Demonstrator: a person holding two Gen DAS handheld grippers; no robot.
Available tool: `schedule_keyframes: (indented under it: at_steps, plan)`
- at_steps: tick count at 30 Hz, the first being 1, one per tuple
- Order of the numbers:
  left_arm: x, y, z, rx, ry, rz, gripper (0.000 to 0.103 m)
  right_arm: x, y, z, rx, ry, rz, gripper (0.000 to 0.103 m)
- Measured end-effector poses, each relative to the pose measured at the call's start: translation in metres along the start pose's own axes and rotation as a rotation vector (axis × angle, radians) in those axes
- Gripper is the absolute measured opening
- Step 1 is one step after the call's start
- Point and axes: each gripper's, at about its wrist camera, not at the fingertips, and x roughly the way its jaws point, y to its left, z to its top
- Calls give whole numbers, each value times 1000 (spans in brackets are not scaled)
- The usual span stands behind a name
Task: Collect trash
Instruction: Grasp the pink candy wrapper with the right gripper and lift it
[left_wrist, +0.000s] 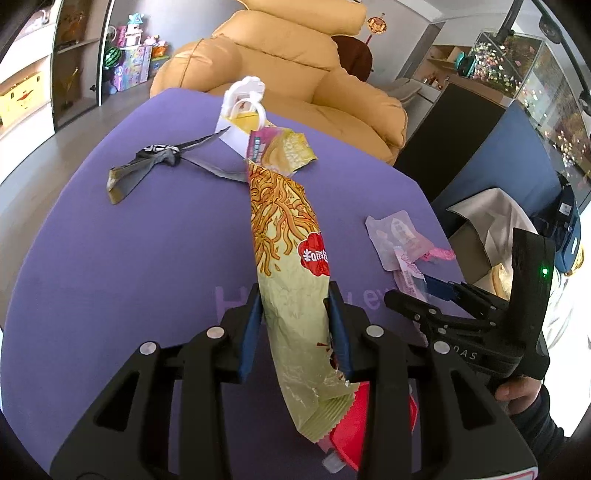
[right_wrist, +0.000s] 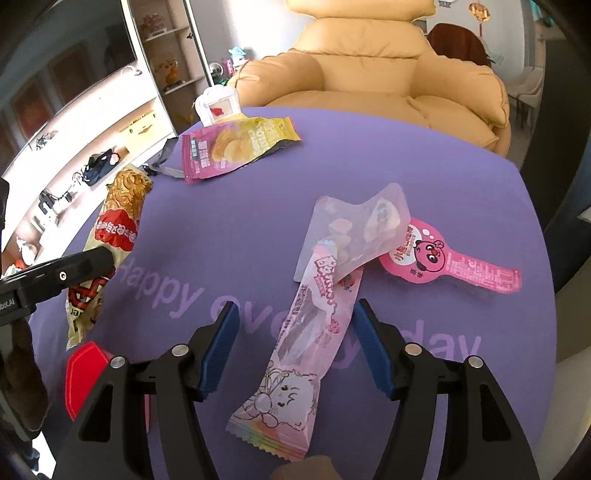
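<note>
The collecting looks barely begun; the noodle snack bag (left_wrist: 286, 236), the chip packet (right_wrist: 236, 147), the grey wrapper (left_wrist: 155, 162), the clear pouch (right_wrist: 354, 229) and the pink lid (right_wrist: 450, 266) all lie on the purple table (right_wrist: 424, 177). The left gripper (left_wrist: 295, 325) has its fingers touching the noodle bag's sides, seemingly clamped on it; the right gripper (right_wrist: 291, 343) holds its fingers apart, the pink candy wrapper (right_wrist: 306, 350) lying between them untouched.
</note>
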Motion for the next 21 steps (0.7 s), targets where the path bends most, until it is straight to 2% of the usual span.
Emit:
schedule_keyframes:
  at_steps: [7,9,12,13,16,21]
  plan:
    - [-2,-6,-1,13,-5,2,33,-6,6,-10,-64,-11,-39,60]
    - [-4,-11,-1,29,-11,8,33,-11,4,-14,-67,-28,-31,39]
    - [-9,-18,-1,50,-21,3,33,-20,-8,-17,-24,-35,11,21]
    - [-10,-21,-1,55,-23,-1,33,-27,-14,-18,-5,-45,14,18]
    - [-13,-31,-1,77,-28,-18,33,-48,-24,-22,1,-77,-22,16]
    - [-14,-53,-3,125,-34,-34,33,-83,-34,-30,1,-111,-29,15]
